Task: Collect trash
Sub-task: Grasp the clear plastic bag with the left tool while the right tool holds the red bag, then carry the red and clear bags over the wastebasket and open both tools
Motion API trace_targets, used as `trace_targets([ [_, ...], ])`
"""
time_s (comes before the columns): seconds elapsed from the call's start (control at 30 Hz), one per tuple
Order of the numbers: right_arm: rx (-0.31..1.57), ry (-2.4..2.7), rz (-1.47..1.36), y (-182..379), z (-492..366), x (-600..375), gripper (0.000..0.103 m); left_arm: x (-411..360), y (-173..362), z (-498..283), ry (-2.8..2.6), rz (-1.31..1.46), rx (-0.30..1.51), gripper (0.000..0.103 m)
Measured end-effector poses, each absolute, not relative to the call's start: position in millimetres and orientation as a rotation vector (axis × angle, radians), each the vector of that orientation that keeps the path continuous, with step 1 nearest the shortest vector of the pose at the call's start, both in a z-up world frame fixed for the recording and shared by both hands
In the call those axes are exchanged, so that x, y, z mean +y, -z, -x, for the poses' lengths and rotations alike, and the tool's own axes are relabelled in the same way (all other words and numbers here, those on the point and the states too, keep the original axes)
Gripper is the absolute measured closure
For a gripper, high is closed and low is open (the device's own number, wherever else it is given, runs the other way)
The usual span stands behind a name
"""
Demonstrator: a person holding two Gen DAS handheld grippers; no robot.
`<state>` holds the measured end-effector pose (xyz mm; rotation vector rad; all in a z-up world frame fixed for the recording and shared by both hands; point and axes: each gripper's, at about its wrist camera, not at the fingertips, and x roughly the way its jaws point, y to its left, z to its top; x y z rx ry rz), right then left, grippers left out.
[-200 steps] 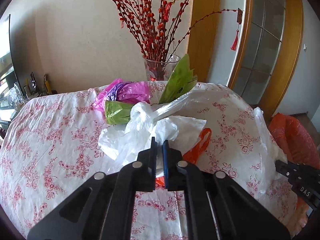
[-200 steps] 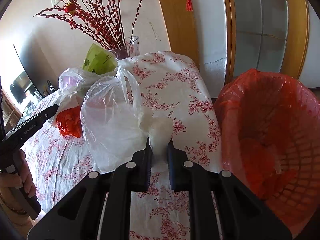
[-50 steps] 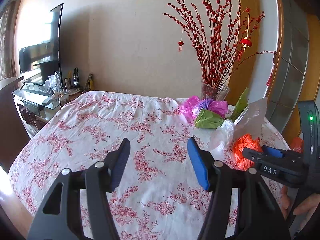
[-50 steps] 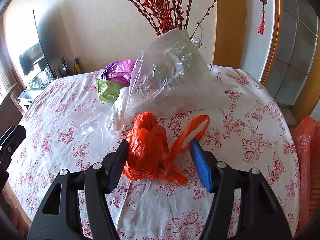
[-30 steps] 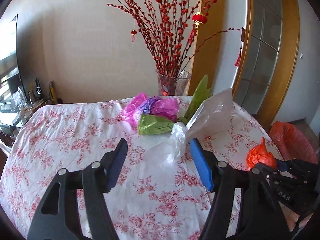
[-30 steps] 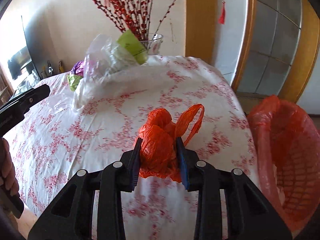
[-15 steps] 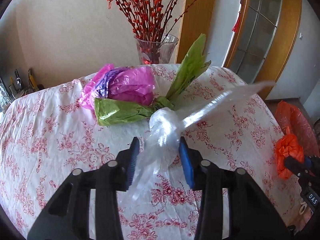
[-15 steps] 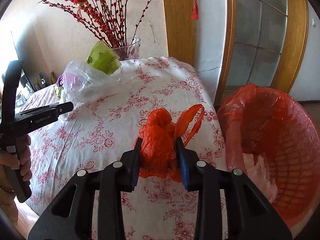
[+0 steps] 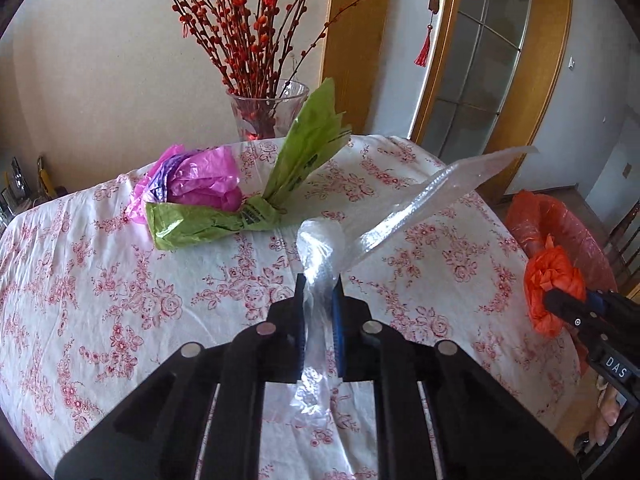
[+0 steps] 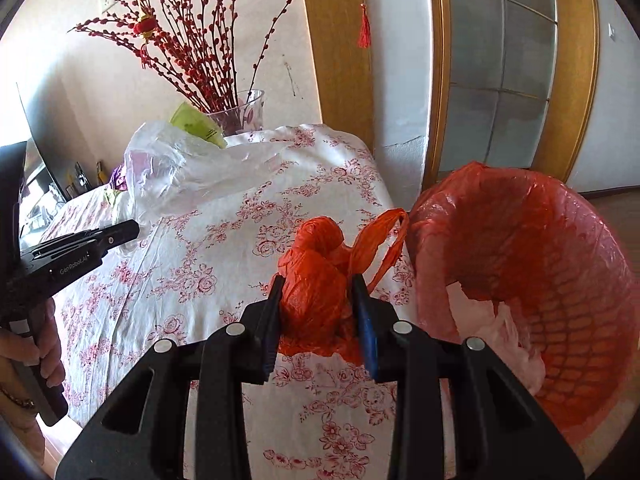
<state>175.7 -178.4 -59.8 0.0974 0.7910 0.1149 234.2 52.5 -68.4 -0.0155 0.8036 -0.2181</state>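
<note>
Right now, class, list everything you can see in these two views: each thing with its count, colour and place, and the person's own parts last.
Crumpled orange plastic bag: one, orange, between the right gripper's pads, beside the bin.
Clear plastic bag: one, transparent, on the table, its neck between the left gripper's closing jaws.
Green plastic bag: one, green, far side of the table.
Pink and purple plastic bag: one, behind the green one.
Glass vase of red berry branches: one, at the table's far edge.
Floral tablecloth: one, white with red flowers, covering the table.
Lattice bin with orange liner: one, right of the table, pale trash inside.
Left gripper: black.
Right gripper: black.
Hand: one, on the left gripper's handle.
</note>
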Motion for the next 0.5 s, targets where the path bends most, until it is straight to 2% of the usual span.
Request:
trace_targets([
  [0.5,0.727,-0.022,-0.149,38.9,-143.4,-232.8,0.069,2.5,38.0,-208.6,0.283,-0.002,0.738,0.091],
])
